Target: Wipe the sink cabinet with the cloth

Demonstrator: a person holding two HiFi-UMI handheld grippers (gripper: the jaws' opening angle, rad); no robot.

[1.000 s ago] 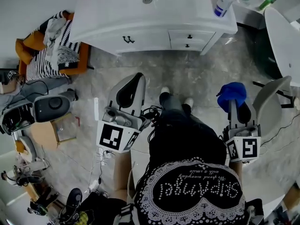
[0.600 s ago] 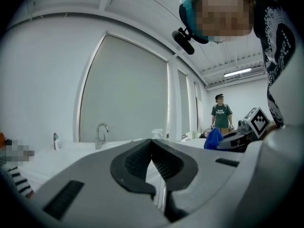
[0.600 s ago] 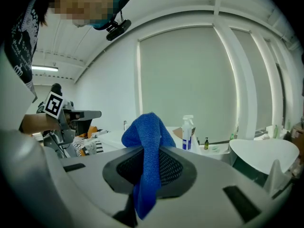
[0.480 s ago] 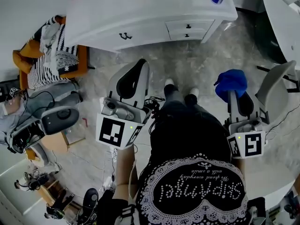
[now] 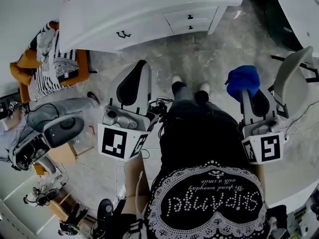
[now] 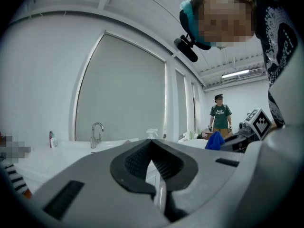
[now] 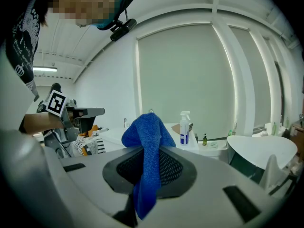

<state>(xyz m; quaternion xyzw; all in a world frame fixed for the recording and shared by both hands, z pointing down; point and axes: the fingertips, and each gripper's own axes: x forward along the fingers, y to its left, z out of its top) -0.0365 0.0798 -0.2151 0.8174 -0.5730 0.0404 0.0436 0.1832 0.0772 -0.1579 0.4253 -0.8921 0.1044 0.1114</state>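
Head view: the sink cabinet (image 5: 144,14) is lying along the upper edge of the frame, well apart from both tools, so the wiping is not yet beginning. The right claw (image 5: 246,97), at centre right, is gripping the blue cloth (image 5: 242,81). The left claw (image 5: 139,68), at centre left, is carrying nothing. In my judgement the person is needing to come close first, then to press the loose bunch of cloth flat on the white worktop and draw it in overlapping strokes. White print on the person's dark shirt is showing upside down; its small line is seeming to end "with a smile".

Left gripper view: the left claw (image 6: 152,145) is showing its jaws pressed together, with nothing between. A faucet (image 6: 97,133) is standing at lower left.

Right gripper view: the right claw (image 7: 151,151) is clamping the cloth (image 7: 147,129), which is rising above the jaws and hanging below. A spray bottle (image 7: 185,127) is standing ahead; wiping around it is looking wise. Its label is showing too small to read.
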